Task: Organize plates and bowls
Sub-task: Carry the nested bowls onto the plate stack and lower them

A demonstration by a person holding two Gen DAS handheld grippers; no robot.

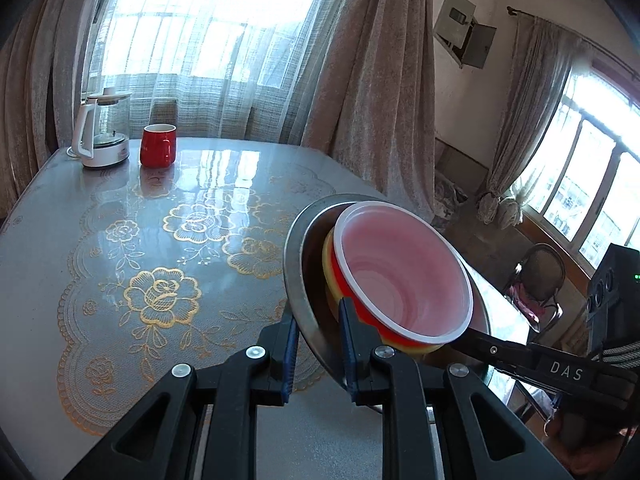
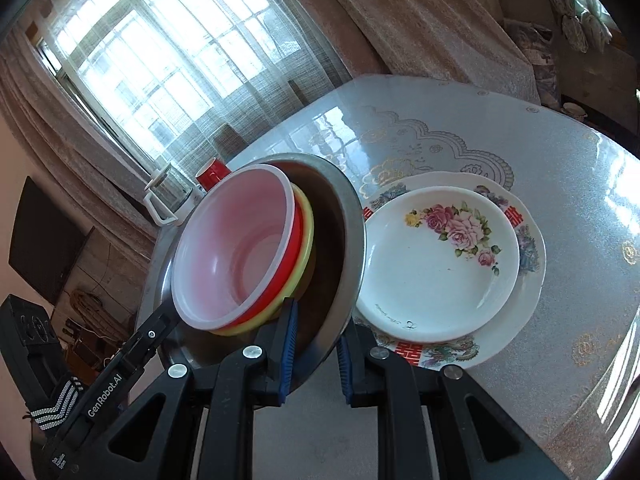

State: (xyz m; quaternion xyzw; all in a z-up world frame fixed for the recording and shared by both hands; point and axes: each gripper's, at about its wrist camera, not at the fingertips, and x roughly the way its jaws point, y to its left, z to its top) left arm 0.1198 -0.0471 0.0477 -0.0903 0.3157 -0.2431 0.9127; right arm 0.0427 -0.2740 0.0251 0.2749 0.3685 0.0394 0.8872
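Both the left hand-held gripper [image 1: 318,344] and right hand-held gripper [image 2: 314,348] pinch the tilted steel basin [image 2: 344,216] rim; nested plastic bowls [image 2: 240,248] could slide out onto the floral plates [image 2: 440,264].

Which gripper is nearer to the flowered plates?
Right. The right gripper grips the metal bowl's rim right beside the plates; the left gripper grips its opposite rim.

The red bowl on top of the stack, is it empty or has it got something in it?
Empty. The red bowl shows only its bare pinkish inside down to the bottom, in both wrist views. It sits nested in a yellow bowl inside the metal bowl.
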